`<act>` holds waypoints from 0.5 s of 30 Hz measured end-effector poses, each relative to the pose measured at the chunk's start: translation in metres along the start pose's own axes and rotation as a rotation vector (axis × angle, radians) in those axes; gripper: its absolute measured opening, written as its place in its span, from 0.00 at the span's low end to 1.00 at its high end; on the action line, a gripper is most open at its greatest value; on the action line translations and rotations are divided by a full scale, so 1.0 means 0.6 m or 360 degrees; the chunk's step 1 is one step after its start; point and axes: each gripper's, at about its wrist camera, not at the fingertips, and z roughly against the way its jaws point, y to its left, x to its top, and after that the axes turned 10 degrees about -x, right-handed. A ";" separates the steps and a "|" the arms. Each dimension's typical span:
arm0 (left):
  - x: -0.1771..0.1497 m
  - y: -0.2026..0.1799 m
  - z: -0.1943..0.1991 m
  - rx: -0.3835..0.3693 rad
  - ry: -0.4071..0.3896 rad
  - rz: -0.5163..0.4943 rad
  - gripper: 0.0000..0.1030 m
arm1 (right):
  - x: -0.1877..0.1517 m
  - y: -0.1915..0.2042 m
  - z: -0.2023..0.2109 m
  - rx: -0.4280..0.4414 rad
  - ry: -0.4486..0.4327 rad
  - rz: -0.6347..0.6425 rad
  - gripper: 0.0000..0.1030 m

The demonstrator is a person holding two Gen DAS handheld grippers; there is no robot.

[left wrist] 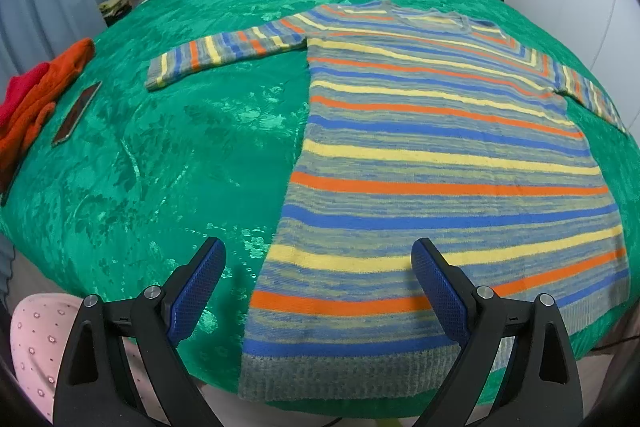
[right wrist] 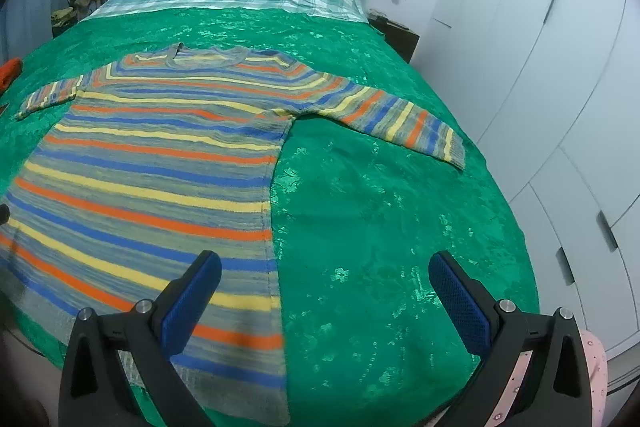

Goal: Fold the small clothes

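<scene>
Left gripper hangs released above the sweater's lower hem, bare green bedspread at frame left holding a phone. Right gripper gapes wide over the sweater's side edge, bedspread bare at right.

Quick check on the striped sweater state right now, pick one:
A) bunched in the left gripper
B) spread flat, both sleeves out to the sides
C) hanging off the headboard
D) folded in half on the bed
B: the striped sweater lies flat on the green bedspread with a sleeve out to each side, and both the left gripper and right gripper are open and empty above it.
</scene>
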 end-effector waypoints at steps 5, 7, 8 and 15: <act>0.000 0.001 0.000 -0.0001 0.0000 -0.0001 0.92 | 0.000 0.001 -0.002 -0.0010 0.0007 0.0003 0.99; 0.000 0.001 0.000 0.0000 0.0000 -0.0003 0.92 | 0.000 0.001 -0.002 -0.0016 0.0010 0.0003 0.99; 0.000 0.001 0.000 0.0000 0.0000 -0.0003 0.92 | 0.000 0.001 -0.002 -0.0018 0.0010 0.0004 0.99; 0.000 0.002 0.000 0.0000 0.0000 -0.0004 0.92 | -0.001 0.000 -0.006 -0.0032 0.0020 -0.0003 0.99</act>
